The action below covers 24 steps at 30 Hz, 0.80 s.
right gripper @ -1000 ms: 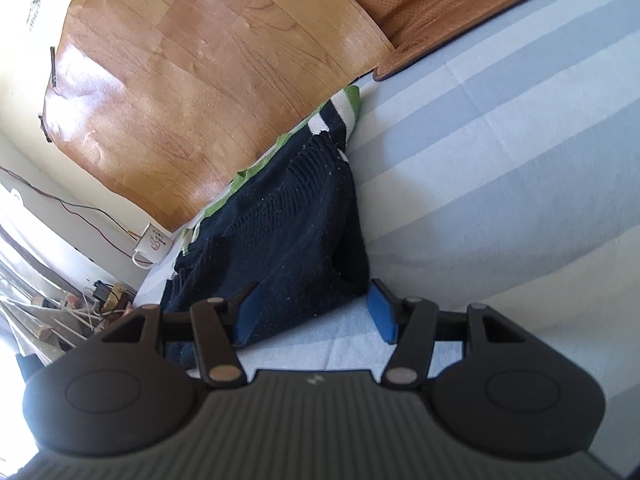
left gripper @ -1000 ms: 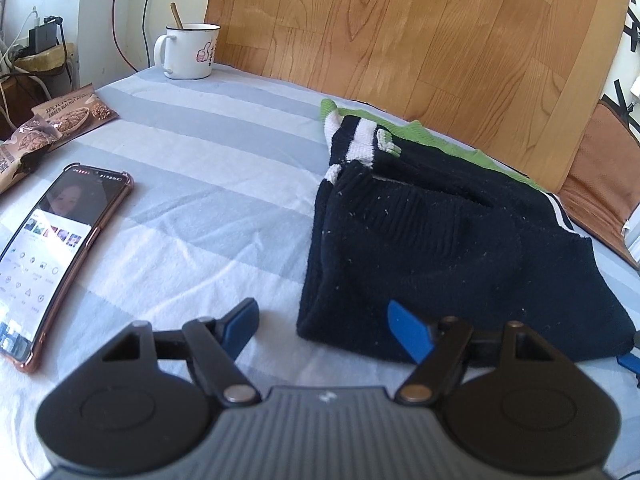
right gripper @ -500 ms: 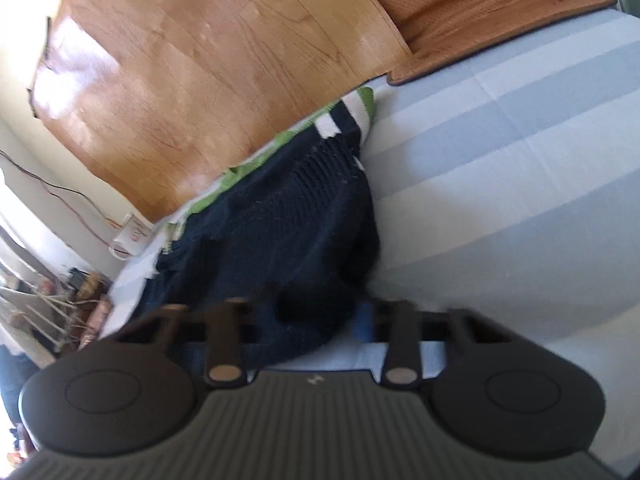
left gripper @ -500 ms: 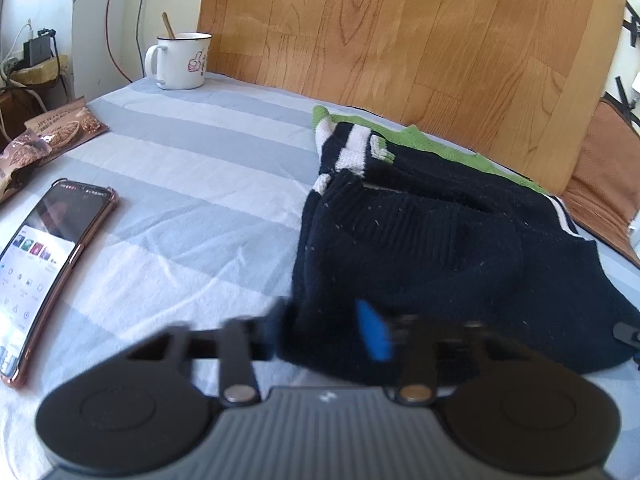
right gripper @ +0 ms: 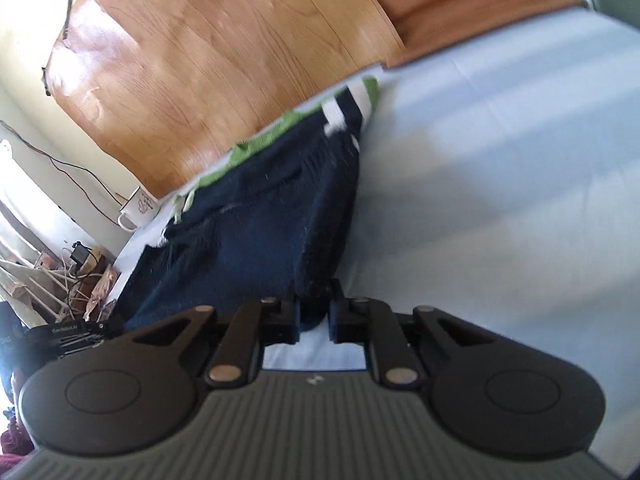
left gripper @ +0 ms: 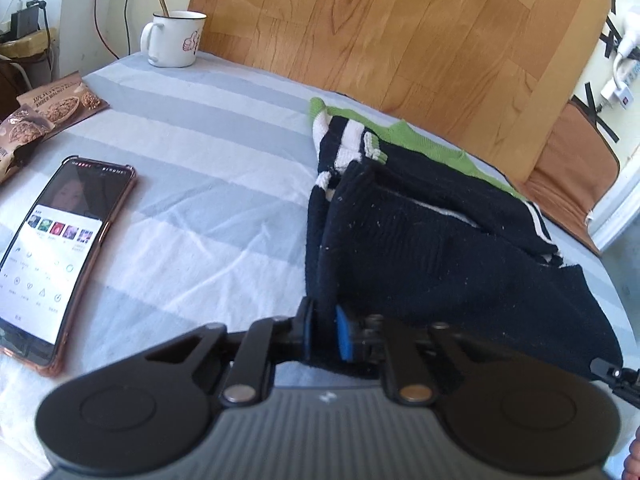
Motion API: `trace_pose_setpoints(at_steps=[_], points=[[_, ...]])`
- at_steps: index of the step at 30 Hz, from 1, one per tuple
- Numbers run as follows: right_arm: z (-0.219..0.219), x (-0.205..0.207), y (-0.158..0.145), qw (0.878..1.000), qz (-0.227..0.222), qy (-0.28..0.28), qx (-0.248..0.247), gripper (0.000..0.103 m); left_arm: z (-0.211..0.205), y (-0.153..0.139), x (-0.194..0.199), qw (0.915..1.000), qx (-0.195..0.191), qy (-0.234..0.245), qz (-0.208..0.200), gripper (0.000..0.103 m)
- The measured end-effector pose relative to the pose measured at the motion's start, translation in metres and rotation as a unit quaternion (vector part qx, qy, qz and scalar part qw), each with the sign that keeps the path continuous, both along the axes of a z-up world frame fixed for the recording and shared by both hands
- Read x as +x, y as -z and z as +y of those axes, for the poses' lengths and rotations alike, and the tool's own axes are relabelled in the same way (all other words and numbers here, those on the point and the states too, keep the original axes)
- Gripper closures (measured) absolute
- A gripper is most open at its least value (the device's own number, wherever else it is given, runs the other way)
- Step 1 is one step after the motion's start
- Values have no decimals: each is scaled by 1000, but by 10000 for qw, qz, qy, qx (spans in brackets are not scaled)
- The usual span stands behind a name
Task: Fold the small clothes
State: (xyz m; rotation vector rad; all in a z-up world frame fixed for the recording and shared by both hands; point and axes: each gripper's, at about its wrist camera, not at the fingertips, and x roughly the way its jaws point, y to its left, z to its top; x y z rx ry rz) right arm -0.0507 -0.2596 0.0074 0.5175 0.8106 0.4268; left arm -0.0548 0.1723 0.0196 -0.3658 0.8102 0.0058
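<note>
Fingers of the left gripper (left gripper: 326, 330) pinch one near corner of the dark sweater (left gripper: 420, 240); the right gripper (right gripper: 314, 316), closing, nips the other, ready to fold it toward the bed's (left gripper: 192, 184) headboard edge.

Left gripper (left gripper: 324, 336), black linkage arms, blue pads, brass pivot pins, ribbed grey housing

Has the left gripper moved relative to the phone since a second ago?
Yes. The left gripper moved right, away from the phone, onto the dark sweater's near corner, and is shut on it.
</note>
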Motion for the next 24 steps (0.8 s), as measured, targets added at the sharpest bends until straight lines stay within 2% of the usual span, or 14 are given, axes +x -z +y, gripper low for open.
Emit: trace_pose_setpoints(at_steps=[1,3,6,8,10,11,12,14,17,18,20,22,24], points=[[1,-2,2,10000,44,-20,-61,93,1,2,1,10000,13,19,33,91],[2,-3,5,9998,74,-62,-159,93,2,7,7,9999,12,9,103,90],[-1,-1,5,10000,4,-42,-37,90,1,10,9,9999,23,-78,133,80],[-6,-3,4,9998,-76,70,140,84,3,10,8,9999,-132,-40,64,70],[-14,-3,1,9994,-158,180,230,78,5,11,4,9996,-283,42,-21,54],[-17,-4,-3,9991,-271,257,218,76,5,11,3,9995,-318,57,-54,52],[-17,-4,-7,9986,-406,310,138,74,5,11,2,9994,-335,54,-74,52],[-10,-5,-22,9947,-879,419,-339,74,5,11,2,9992,-381,33,-86,50],[10,-3,-46,9769,-1696,454,-1221,74,4,11,3,9990,-442,-29,-98,50],[16,0,-52,9730,-1872,405,-1287,74,3,12,3,9990,-436,-58,-117,50],[32,13,-58,9754,-1949,-8,-1027,74,0,12,3,9992,-351,-102,-164,50],[66,29,-57,9747,-1926,-749,-850,75,-6,12,3,9996,-148,-117,-195,51],[105,44,-46,9704,-1739,-1452,-835,84,-12,13,3,9996,78,-135,-231,51]])
